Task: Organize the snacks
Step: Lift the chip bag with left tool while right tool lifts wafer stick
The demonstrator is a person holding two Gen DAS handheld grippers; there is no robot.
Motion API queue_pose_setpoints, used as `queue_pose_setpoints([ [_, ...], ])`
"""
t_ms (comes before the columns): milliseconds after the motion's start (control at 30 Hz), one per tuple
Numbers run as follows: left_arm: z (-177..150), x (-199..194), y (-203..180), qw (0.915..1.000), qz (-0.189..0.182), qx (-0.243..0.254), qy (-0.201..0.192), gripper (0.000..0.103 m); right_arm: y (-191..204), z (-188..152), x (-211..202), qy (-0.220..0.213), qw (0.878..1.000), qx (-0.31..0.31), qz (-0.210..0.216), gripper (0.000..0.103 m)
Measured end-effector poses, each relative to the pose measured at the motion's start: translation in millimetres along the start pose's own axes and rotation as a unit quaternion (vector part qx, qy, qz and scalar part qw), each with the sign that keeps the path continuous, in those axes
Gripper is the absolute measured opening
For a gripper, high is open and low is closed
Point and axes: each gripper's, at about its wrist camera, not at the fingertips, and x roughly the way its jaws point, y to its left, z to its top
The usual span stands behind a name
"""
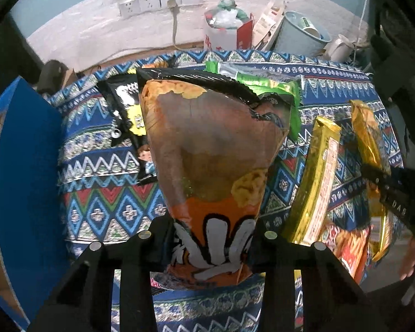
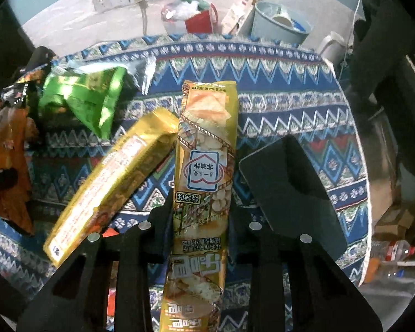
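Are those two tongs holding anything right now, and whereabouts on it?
Left tongs pinch the orange chip bag near its lower end. Right tongs grip the gold snack packet around mid-length.

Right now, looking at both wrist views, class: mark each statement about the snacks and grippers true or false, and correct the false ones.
1. The left gripper is shut on an orange bag. True.
2. The right gripper is empty. False: it is shut on a gold pack.
3. A second gold pack lies on the cloth left of the held one. True.
4. A green bag lies on the cloth. True.
5. The cloth is plain white. False: it is blue with zigzag and diamond bands.
6. Nothing is plugged into the wall sockets. False: one holds a plug.
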Motion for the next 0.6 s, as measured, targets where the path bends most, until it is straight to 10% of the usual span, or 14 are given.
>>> queue_pose_setpoints([
  [600, -18, -70, 24, 0.9963, 0.036, 0.032, -0.072, 0.04, 46, 15, -68, -0.082, 0.995, -0.054, 0.004, 0.029],
])
